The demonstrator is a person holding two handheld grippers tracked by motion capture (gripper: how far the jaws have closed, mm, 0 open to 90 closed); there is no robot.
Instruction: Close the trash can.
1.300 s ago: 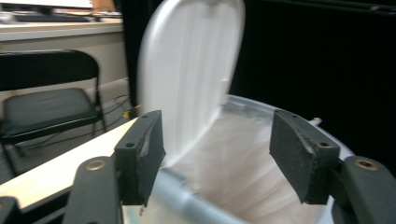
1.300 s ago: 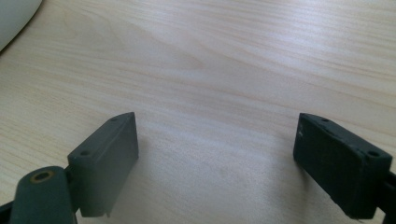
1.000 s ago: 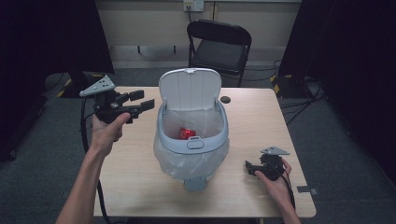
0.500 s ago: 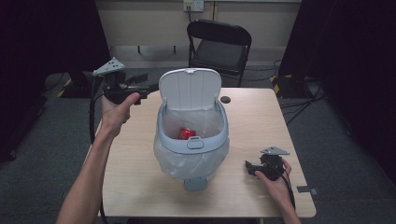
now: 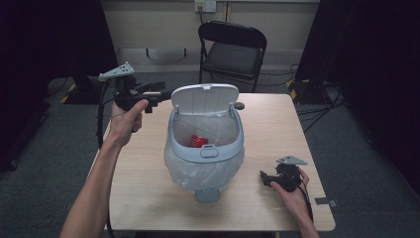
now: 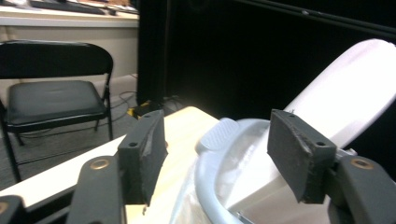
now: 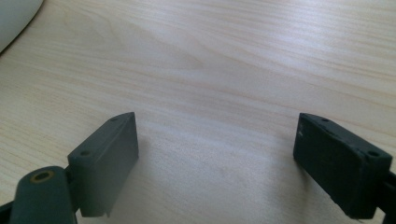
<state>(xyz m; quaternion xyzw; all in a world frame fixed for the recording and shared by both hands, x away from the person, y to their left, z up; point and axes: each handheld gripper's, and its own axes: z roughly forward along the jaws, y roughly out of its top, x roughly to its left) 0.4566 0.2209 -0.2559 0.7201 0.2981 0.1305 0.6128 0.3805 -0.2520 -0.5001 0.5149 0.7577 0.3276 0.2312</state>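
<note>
On the table [image 5: 148, 198] a pale blue bin [image 5: 205, 151] with a clear bag liner is sitting mid-surface, its white lid [image 5: 204, 98] standing upright at the far rim, and a red can [image 5: 199, 141] is lying inside at the bottom. Left gripper [image 5: 157, 92] is hovering in the air just beside the lid's left edge, jaws spread apart and gripping nothing; in the left gripper view the lid [image 6: 345, 98] and bin rim [image 6: 210, 186] are showing between and beyond the jaws, not touching them. Right gripper [image 5: 265, 177] is resting low on the table near the front right corner, well apart from the bin, jaws also spread wide over bare wood, nothing between them. Likely step: closing the lid. Risks, as a judgement: the left gripper is coming at the lid from the side, so a push could slide or tip the light bin since nothing is bracing it; the lid could snap down hard; the loose bag edge could be getting pinched under the lid and keeping it from seating.
</note>
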